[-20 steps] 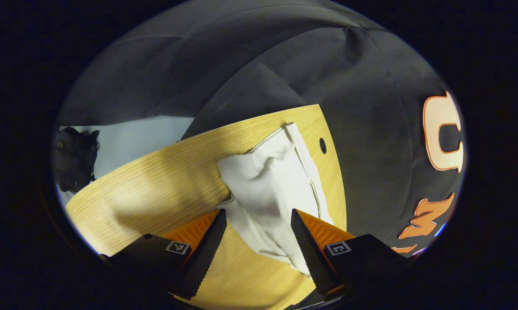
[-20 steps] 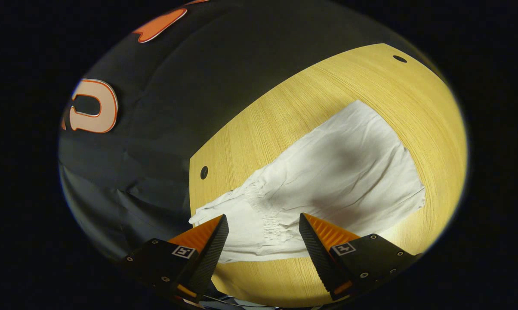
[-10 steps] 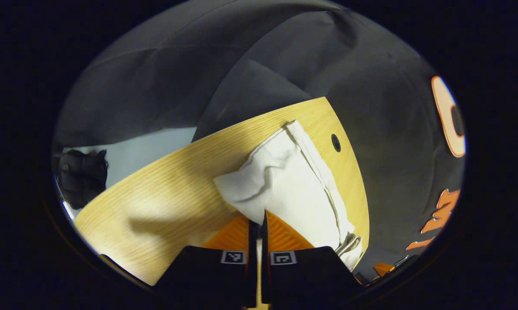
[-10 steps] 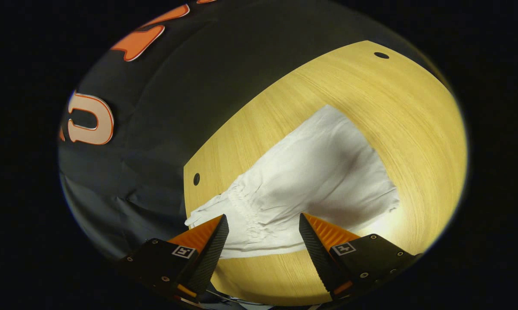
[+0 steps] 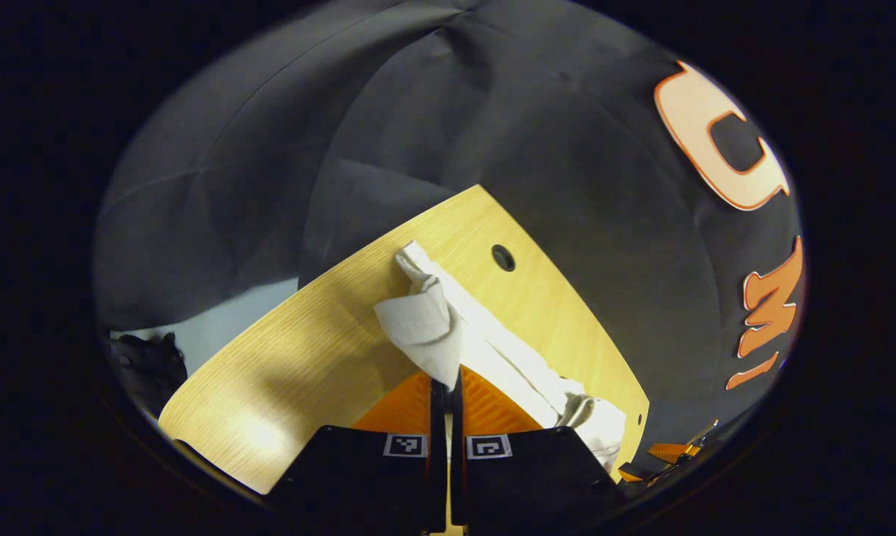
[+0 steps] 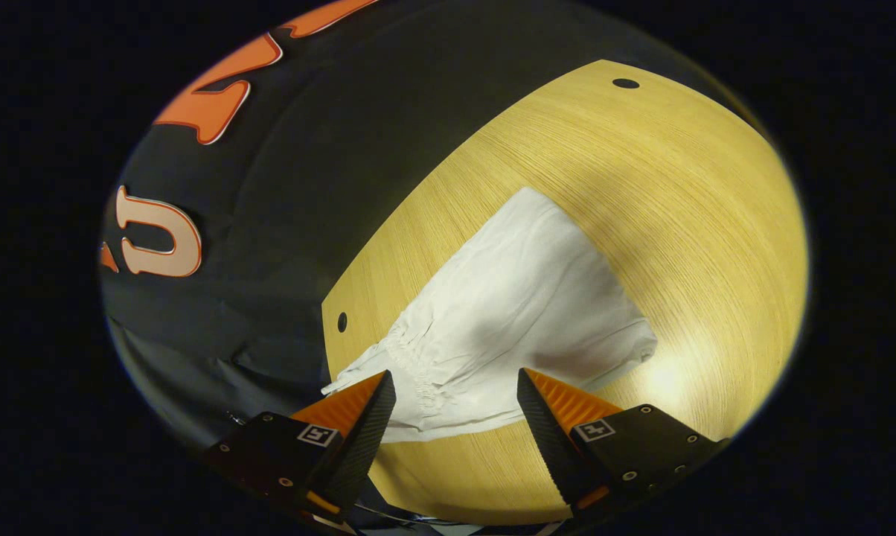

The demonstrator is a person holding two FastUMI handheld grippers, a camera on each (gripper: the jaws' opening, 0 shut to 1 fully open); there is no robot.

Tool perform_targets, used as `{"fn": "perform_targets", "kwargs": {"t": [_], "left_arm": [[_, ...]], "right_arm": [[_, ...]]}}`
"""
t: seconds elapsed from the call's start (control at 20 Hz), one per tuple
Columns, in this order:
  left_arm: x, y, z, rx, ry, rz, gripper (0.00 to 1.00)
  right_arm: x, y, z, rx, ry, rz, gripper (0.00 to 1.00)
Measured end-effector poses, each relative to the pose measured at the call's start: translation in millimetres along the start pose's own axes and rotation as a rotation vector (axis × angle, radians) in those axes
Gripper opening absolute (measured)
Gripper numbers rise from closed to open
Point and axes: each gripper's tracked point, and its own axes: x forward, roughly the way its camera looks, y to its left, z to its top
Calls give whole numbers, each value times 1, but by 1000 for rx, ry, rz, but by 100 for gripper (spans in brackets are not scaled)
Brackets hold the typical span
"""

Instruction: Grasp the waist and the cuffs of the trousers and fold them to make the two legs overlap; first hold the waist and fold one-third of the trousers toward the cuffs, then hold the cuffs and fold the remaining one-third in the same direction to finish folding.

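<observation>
Now the left gripper [image 5: 446, 383] is clamped on a corner of the white trousers [image 6: 507, 327], lifting it off the wooden table [image 6: 686, 223]; the pinch point is hidden behind its fingers. Over the waistband, the right gripper [image 6: 455, 387] hovers with fingers apart, the fabric's near edge partly hidden behind them.

We see a light wooden table [image 6: 641, 208] filling the centre and right of the right gripper view, a small round hole [image 6: 626, 83] near its top edge. White trousers [image 6: 522, 298] lie on it, mid-frame.
</observation>
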Motion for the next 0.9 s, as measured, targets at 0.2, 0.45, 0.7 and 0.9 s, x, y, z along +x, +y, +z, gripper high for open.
{"fn": "perform_targets", "kwargs": {"t": [0.2,0.45,0.7,0.9], "left_arm": [[-17,-53,6,60,-33,-50,6],[-31,-122,-5,149,-61,-103,7],[-26,-198,-43,238,-37,-160,6],[-12,-254,-94,274,28,-204,6]], "right_arm": [[-10,-6,10,-14,-15,20,98],[-37,-27,35,-51,-57,34,99],[-66,-52,60,-59,-90,39,98],[-84,-82,76,-26,-82,54,98]]}}
